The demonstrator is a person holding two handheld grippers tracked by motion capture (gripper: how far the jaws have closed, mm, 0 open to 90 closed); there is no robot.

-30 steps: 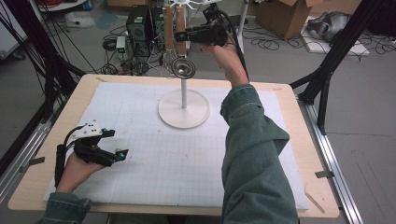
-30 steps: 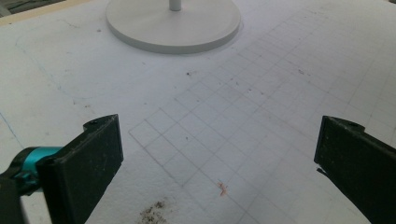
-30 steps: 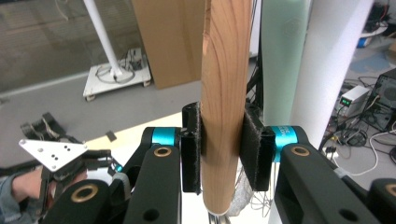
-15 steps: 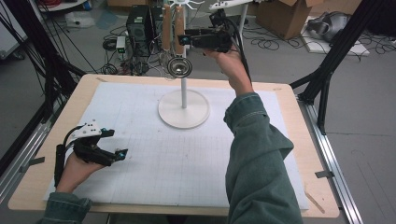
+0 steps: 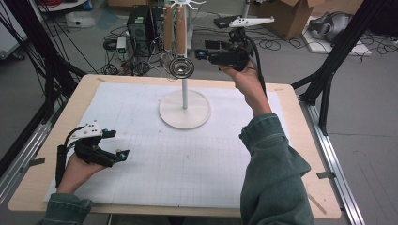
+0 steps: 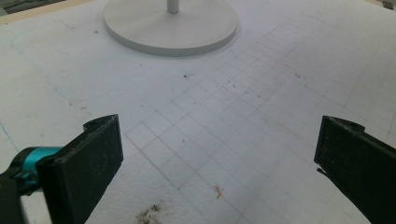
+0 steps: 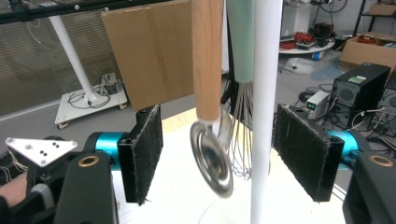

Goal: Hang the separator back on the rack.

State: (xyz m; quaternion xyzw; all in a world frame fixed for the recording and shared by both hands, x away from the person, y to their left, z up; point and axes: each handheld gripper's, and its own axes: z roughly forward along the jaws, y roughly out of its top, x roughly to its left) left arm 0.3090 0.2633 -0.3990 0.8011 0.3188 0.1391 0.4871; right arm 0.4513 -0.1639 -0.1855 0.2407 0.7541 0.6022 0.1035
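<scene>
Right gripper up high beside the stand's pole, jaws just been opening, nothing clamped; the wooden-handled ladle hangs from the stand between them, whisk behind it. Left gripper rests wide open and empty on the white mat.

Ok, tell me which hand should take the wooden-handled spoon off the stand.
Right. The right tool is raised at the stand, jaws open beside the hanging spoon, pads not touching it. The left tool rests low on the table, far from the stand.
</scene>
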